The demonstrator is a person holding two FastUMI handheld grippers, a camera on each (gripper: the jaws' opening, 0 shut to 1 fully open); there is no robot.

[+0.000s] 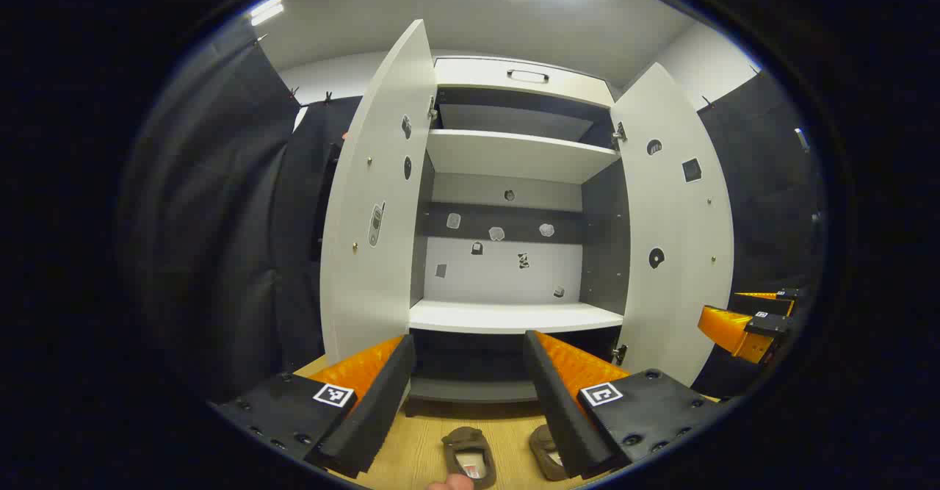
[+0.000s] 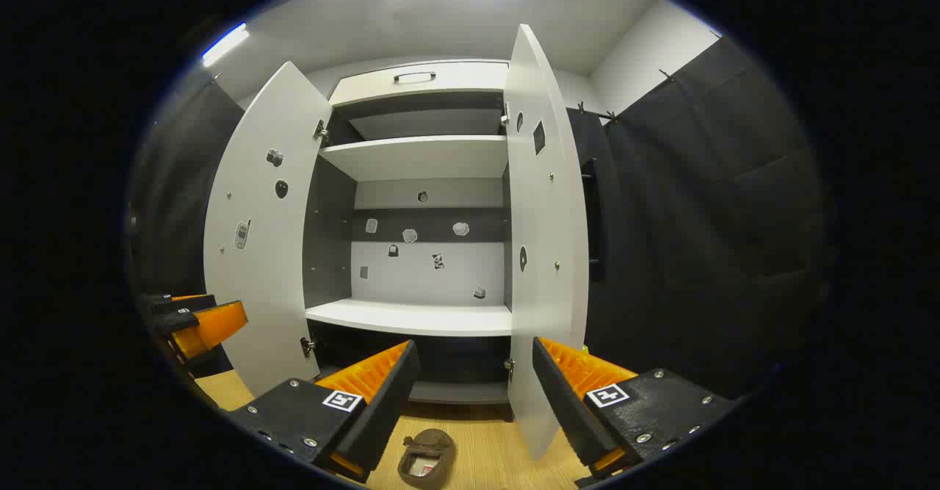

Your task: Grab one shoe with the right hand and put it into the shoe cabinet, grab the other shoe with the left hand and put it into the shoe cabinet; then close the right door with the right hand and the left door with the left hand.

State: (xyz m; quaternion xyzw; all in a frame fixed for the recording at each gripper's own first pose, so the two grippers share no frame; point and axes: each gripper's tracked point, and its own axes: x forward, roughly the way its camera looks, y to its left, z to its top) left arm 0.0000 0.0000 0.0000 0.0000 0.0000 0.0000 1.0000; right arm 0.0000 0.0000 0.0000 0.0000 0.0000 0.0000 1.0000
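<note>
1. Shoes: we count two brown slip-on shoes on the light wooden floor [image 1: 426, 453] in front of the tall white shoe cabinet [image 1: 514, 159]. In the left gripper view one shoe [image 1: 470, 457] lies between our tool's fingers and the second shoe [image 1: 545, 452] lies just beside it, partly hidden behind one finger.
2. In the right gripper view we see one shoe [image 2: 426, 458] on the floor between that tool's fingers.
3. Both cabinet doors stand open: the left door [image 1: 374, 203] and the right door [image 1: 672, 233], two in all, each dotted with small stickers.
4. Inside we count two white shelves, an upper shelf [image 1: 514, 153] and a lower shelf [image 1: 514, 316], both bare.
5. Our left tool [image 1: 466, 394] is spread wide and grips nothing.
6. Our right tool [image 2: 474, 398] is likewise spread wide and grips nothing; in the left gripper view it sits low beside the right door.
</note>
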